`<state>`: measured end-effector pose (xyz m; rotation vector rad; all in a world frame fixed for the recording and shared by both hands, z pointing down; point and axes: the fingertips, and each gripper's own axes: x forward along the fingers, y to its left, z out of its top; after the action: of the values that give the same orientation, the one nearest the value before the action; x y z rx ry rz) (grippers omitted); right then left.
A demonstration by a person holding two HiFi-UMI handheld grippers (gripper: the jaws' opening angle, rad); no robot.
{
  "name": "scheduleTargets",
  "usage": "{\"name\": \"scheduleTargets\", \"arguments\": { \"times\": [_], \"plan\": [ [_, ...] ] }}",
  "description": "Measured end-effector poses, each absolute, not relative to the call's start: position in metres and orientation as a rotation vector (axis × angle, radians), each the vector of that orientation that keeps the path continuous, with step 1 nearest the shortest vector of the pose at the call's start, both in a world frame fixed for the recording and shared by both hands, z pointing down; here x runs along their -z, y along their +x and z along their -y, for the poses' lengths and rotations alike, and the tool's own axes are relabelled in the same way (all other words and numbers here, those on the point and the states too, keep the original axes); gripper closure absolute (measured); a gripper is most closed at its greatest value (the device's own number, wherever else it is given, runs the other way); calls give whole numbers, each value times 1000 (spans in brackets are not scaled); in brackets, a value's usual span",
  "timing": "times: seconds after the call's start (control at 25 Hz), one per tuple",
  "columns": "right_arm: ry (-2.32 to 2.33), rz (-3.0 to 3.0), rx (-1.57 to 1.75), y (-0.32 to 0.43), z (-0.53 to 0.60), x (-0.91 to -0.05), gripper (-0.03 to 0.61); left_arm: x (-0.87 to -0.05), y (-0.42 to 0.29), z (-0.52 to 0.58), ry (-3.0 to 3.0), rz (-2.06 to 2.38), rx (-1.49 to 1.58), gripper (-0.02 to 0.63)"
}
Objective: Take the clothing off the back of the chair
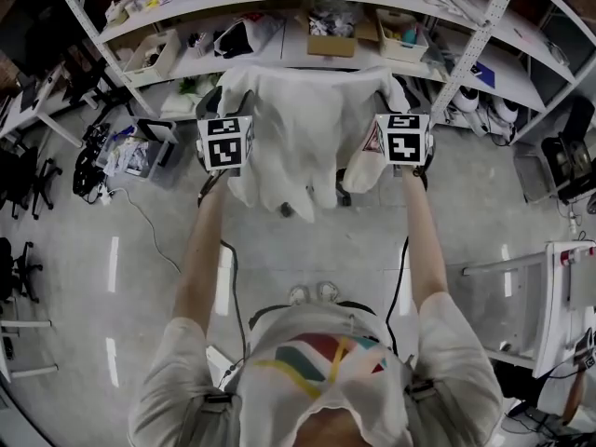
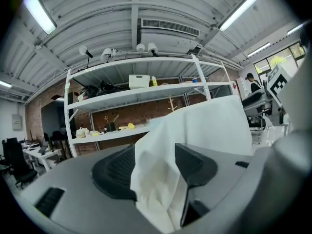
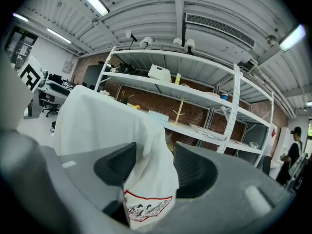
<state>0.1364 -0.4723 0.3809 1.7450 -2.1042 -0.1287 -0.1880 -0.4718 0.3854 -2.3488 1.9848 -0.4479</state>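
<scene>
Where the head view looks steeply down, the white garment (image 1: 298, 128) hangs draped over the back of the chair (image 1: 342, 194), whose dark base shows just under the garment's hem.
- The left gripper (image 1: 228, 117) sits at the garment's left shoulder and the right gripper (image 1: 397, 112) at its right shoulder. Their marker cubes cover the jaws in this view.
- Beyond the garment stands a shelving rack (image 1: 279, 56). On it, a cardboard box (image 1: 331, 37) holds pale loose pieces and an open bin (image 1: 402, 39) holds small mixed items.
- On the garment's near side, the floor (image 1: 307, 250) runs open to the person's feet.
- A white table frame (image 1: 559, 296) stands well apart to the garment's right.

Left gripper view:
- The left gripper (image 2: 155, 156) has its jaws spread wide.
- A fold of the white garment (image 2: 204, 126) hangs slack between the pads (image 2: 114, 172), unclamped.
- Only here does the right gripper's marker cube (image 2: 279, 84) show, past the garment's far edge.
- A white box (image 2: 139, 81) sits on the rack's upper shelf above the garment.

Right gripper view:
- The right gripper (image 3: 151, 165) also has its jaws spread wide.
- The garment's other shoulder (image 3: 97, 121) droops loose between them.
- Its lowest edge carries a red-bordered printed patch (image 3: 146, 206).
- A distant person (image 3: 294, 152) stands well to the garment's right.
</scene>
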Motion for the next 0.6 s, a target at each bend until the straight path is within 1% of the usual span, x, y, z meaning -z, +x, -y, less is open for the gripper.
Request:
{"name": "scheduleTargets", "arguments": {
  "times": [0.48,0.56,0.6],
  "plan": [
    [1712,2048,10,144,491,-415,344,-408,-200,485,-2388,-2020,542,373],
    [1702,2058,-25,144,492,-418,348,-410,-200,486,-2414,-2029,547,374],
    [1696,2066,-46,144,493,-420,367,-411,-200,486,-2419,-2029,554,374]
  ]
}}
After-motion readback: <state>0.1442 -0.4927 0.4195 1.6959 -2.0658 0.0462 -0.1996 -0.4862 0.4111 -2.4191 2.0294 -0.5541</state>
